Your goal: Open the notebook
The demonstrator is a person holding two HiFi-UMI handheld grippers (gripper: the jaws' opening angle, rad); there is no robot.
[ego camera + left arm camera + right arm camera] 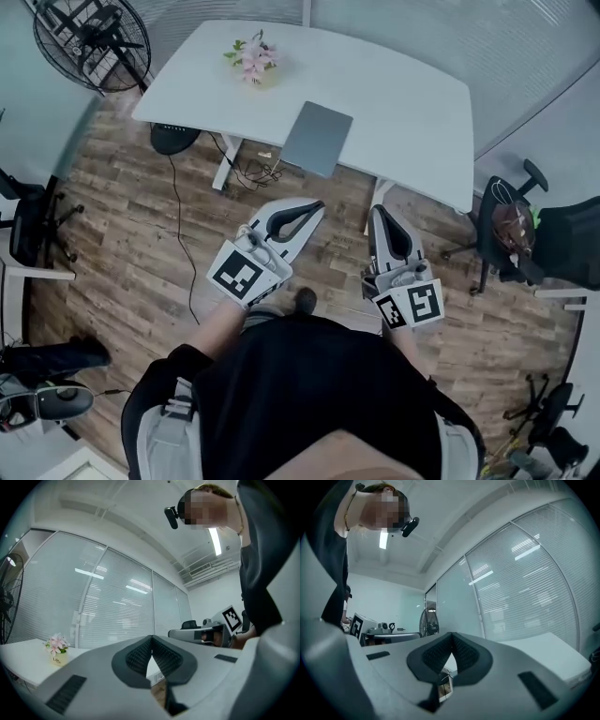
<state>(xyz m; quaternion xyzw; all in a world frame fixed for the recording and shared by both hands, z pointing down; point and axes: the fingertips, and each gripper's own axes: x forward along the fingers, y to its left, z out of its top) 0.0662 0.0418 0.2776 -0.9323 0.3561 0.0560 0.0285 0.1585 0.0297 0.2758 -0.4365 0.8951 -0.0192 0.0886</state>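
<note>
Notebook (317,138): grey, closed, flat on white table (412,94), at near edge. Flower pot (255,61) on same table, toward far left corner, well apart from notebook.

Left gripper (314,207): over wood floor (141,234) short of table, tip toward notebook, not touching it. Jaws pressed together, nothing between.

Right gripper (380,212): beside left one, also short of table, apart from notebook. Jaws pressed together, empty.

Fan (92,42) off table's left end. Office chair (525,230) at right.

White table (403,103): grey notebook (317,138) shut (at front edge), sm. flower pot (255,64) w/ pink blooms.
</note>
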